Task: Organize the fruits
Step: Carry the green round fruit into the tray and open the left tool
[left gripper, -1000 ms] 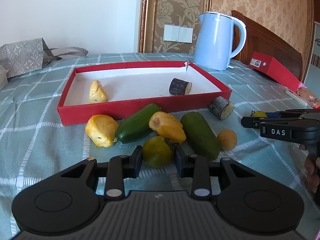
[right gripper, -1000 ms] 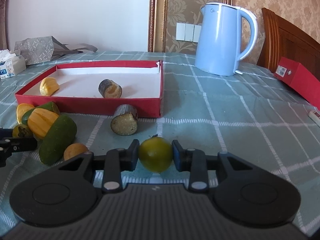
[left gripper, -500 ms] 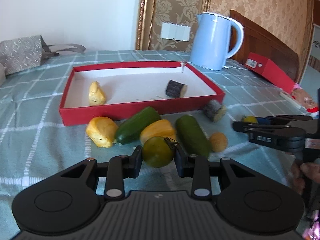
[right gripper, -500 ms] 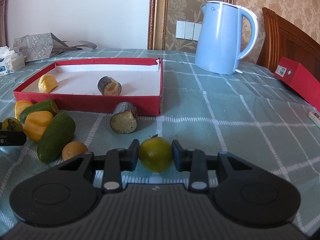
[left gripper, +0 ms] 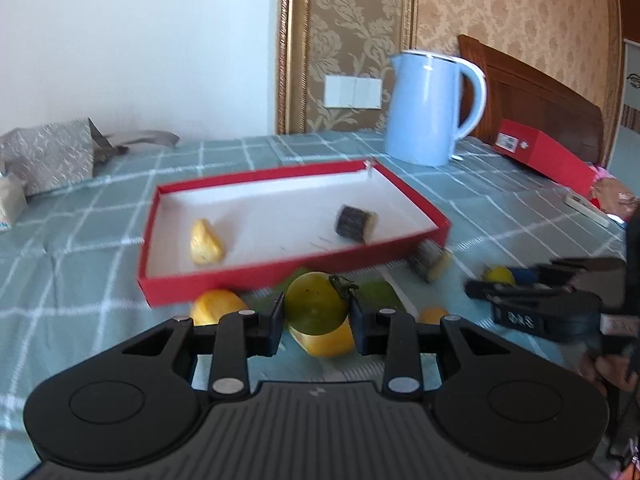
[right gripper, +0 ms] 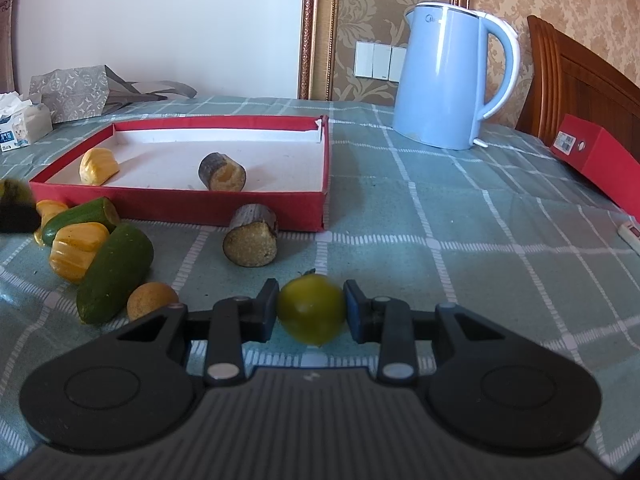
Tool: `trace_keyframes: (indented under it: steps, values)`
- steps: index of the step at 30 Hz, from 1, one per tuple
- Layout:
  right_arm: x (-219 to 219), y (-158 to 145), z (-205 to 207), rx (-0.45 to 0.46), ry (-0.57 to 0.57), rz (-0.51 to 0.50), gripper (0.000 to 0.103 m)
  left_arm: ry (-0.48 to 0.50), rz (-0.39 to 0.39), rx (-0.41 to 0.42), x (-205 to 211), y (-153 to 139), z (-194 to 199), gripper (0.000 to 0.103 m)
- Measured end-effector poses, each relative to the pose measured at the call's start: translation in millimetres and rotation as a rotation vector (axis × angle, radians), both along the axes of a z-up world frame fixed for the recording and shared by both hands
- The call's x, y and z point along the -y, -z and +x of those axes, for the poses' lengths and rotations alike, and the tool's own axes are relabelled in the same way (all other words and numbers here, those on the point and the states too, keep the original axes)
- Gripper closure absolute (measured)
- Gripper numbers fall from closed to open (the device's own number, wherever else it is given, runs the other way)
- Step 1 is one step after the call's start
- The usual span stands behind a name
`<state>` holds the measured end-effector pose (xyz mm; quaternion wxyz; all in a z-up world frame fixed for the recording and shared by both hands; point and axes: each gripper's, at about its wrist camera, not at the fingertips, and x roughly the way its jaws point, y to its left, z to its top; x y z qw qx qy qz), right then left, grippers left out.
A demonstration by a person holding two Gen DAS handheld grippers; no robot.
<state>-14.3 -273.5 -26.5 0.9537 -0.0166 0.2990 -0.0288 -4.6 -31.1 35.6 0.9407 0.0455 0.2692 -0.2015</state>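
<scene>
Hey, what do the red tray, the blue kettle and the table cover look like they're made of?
Red tray: looks like cardboard, a box lid with a matte red outside, white inside and a torn corner.
Blue kettle: probably plastic or painted metal; smooth, softly glossy body with a white-edged handle.
Table cover: teal checked fabric, possibly under a clear sheet, since it shows a faint sheen and creases.
</scene>
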Motion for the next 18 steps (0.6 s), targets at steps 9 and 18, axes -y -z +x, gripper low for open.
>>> trace_keyframes:
  steps: [9,18]
  values:
    - [1,1,2,-0.014,0.001,0.007,0.071,-0.06,0.019,0.028,7,-19,83,0.071]
    - [1,1,3,-0.017,-0.002,0.009,0.071,-0.101,0.066,-0.082,21,12,143,0.071]
